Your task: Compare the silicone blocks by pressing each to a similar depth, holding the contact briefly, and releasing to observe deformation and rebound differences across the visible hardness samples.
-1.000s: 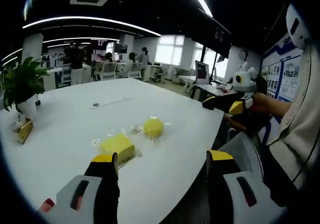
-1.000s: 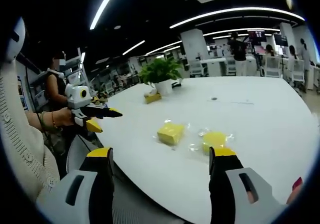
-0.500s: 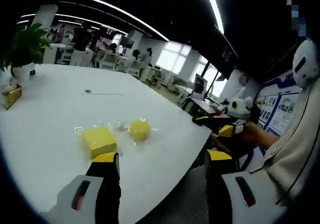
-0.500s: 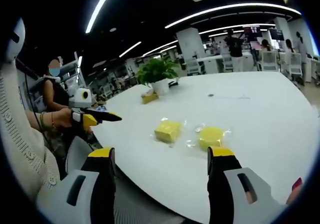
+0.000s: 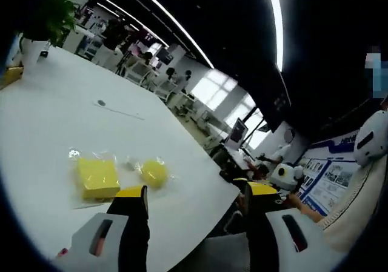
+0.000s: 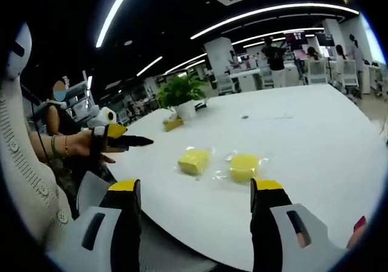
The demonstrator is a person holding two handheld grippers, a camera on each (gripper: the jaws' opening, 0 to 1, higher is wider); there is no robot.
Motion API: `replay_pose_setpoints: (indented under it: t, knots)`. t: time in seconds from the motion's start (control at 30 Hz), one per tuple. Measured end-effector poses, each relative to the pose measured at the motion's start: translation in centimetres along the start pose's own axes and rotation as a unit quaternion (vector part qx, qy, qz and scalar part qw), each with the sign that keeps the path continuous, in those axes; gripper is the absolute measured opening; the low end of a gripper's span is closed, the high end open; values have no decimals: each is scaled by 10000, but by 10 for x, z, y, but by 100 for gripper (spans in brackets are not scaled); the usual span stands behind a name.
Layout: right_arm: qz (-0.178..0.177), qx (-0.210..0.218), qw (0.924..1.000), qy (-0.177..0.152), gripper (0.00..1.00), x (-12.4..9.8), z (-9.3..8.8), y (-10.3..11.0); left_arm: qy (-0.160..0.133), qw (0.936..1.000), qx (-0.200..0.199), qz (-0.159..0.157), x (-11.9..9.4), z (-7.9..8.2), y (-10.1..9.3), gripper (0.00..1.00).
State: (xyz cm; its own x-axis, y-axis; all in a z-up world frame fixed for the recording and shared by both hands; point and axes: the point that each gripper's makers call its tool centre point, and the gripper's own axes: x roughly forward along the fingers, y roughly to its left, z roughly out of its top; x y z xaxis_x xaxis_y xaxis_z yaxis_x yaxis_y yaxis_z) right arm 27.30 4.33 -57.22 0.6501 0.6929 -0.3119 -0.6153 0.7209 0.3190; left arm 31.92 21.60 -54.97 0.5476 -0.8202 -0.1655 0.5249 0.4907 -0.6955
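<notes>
Two yellow silicone blocks in clear wrap lie on the white table. The square block is on the left and the round block beside it. My right gripper stands open short of the table's near edge, nothing between its jaws. A hand holds my left gripper off the table's left edge, pointing toward the table. From its own view my left gripper is open and empty, above the table edge, with the square block and the round block just beyond its left jaw. The right gripper shows at the right.
A potted plant and a small yellow-brown box stand at the table's far left corner. A grey chair back sits below the near edge. A small dark spot marks the table's middle. People and desks fill the office behind.
The left gripper view has tilted and swung, so the blocks now sit lower and further left in it. In the right gripper view the blocks shifted slightly left and the left gripper sank a little.
</notes>
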Motion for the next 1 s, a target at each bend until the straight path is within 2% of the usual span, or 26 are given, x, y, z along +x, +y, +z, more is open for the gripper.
replay_pose_setpoints:
  t: [0.13,0.23,0.37,0.5,0.57,0.7,0.9,1.0]
  knots:
    - [-42,86,10000,-22,68,0,-2,-4,-147,9990,-420,-105,22,8,1,64]
    - [-44,140,9999,17,68,2,-6,-6,-151,9976,-654,-146,35,12,3,65]
    - [-36,174,9998,21,67,3,-6,-7,-67,9974,-708,-100,49,15,8,65]
    - [-56,198,9998,16,67,3,-6,-11,-100,9941,-1079,-5,63,22,18,66]
    - [-65,217,9997,12,67,3,-6,-12,-149,9924,-1207,184,70,25,28,68]
    - [-64,269,9996,2,66,5,-8,-13,-177,9877,-1543,200,88,31,37,70]
    - [-103,358,9993,45,65,4,-14,-17,14,9866,-1585,379,114,29,51,74]
    - [-162,393,9991,43,65,1,-15,-23,65,9850,-1686,352,124,27,54,72]
